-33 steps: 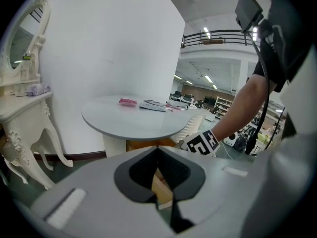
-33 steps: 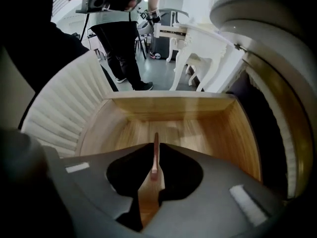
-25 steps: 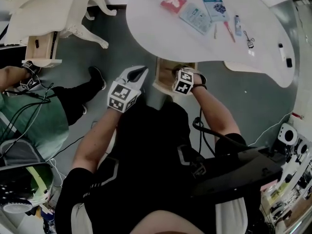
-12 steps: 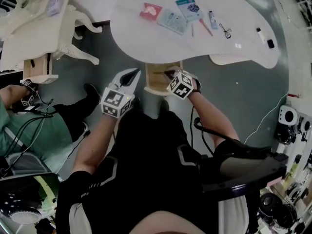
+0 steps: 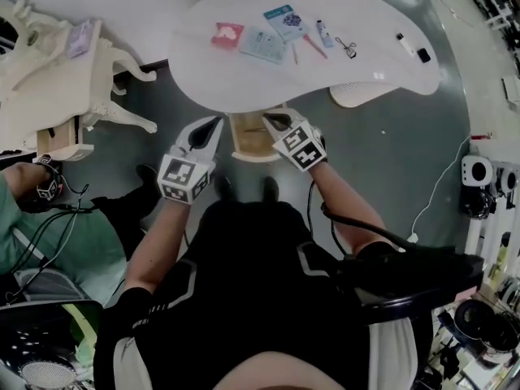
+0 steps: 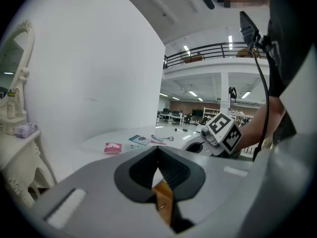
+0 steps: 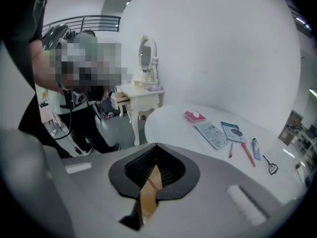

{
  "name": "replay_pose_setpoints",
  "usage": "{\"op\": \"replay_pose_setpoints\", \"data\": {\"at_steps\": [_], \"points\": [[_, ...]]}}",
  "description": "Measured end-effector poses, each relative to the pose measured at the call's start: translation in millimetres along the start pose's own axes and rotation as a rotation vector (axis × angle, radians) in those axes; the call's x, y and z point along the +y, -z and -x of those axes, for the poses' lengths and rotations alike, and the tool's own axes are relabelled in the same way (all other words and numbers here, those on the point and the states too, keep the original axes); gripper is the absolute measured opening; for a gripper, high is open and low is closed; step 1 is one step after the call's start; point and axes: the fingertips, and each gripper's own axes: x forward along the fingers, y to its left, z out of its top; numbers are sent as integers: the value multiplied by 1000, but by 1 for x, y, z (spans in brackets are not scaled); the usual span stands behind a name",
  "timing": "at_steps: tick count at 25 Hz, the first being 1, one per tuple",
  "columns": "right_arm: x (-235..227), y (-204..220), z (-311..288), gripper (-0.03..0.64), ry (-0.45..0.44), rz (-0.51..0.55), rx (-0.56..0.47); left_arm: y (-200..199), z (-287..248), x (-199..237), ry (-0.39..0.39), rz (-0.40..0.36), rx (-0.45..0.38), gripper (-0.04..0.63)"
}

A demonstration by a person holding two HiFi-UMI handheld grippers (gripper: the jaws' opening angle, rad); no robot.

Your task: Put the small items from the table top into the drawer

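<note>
The left tongs (image 5: 214, 124) and right tongs (image 5: 272, 121) are both pressed together and empty. They flank the near end of the open wooden drawer (image 5: 246, 143), whose contents cannot be told. Both are closer to the white bench (image 5: 236, 84) than a second ago. Farther off on it lie a red packet (image 5: 227, 35), two leaflets (image 5: 262, 45), a tube (image 5: 325, 32) and scissors (image 5: 347, 48).

The white table top (image 5: 203, 84) carries 1 red packet (image 5: 227, 34), 1 pale blue leaflet (image 5: 262, 45) and 1 red pen (image 5: 315, 45). The drawer (image 5: 248, 136) is tan wood. The left gripper (image 5: 213, 123) and right gripper (image 5: 270, 119) are white, with black-and-white square markers.
</note>
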Motion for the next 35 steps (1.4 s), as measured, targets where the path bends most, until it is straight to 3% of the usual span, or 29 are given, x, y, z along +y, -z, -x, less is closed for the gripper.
{"op": "replay_pose_setpoints", "data": {"at_steps": [5,14,25,35], "points": [[-13,-35,36,3,97,-121,-149,-17,4,1,-31,-40,-25,0],[-31,-80,91,2,226,-215,-339,-48,12,-4,-39,-61,-85,0],[-47,-104,134,2,338,-279,-464,-73,9,-7,-34,-57,-124,0],[-45,-111,149,0,370,-252,-486,-85,12,-11,-25,-45,-168,0]]}}
